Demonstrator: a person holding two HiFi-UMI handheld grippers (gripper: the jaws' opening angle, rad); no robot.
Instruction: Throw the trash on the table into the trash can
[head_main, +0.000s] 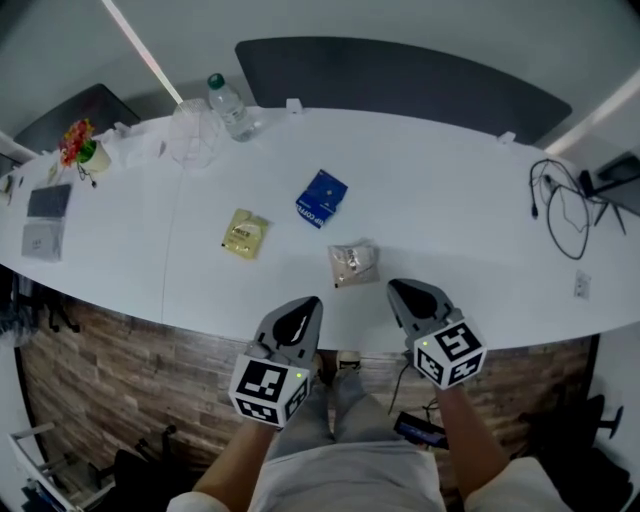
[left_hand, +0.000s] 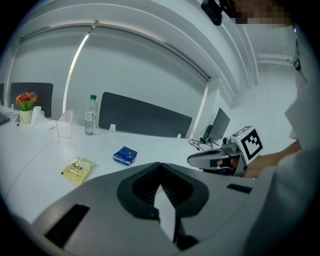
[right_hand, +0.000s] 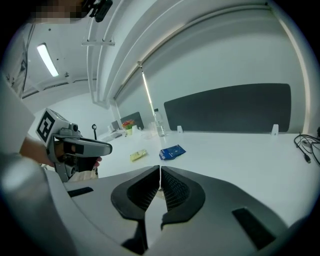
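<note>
Trash lay in three pieces on the white curved worktop, all near its middle. Closest to the near edge sat a crumpled clear plastic wrapper with brownish contents. From it, a flat blue foil packet lay at 11 o'clock. The word "COFFEE" could be read in white on the blue foil packet, while the smaller print above it was too fine to make out. A flat yellow packet lay at about 10 o'clock from the wrapper, and its dark printed label was not legible in any view.

The left tool was at about 8 o'clock from the wrapper and the right tool at about 4 o'clock. Their tips were over the near edge of the worktop and touched none of the three pieces. On each tool the jaws were pressed together at the tips with nothing between them. Each carried its cube of black-and-white square markers.

Toward the far left of the worktop stood a clear plastic water bottle with a green cap. Just beside it, at its 8 o'clock, was a clear plastic cup. Further left stood a small white pot of red and yellow flowers. Black cables lay looped at the right end. A dark grey panel ran along the far edge.
</note>
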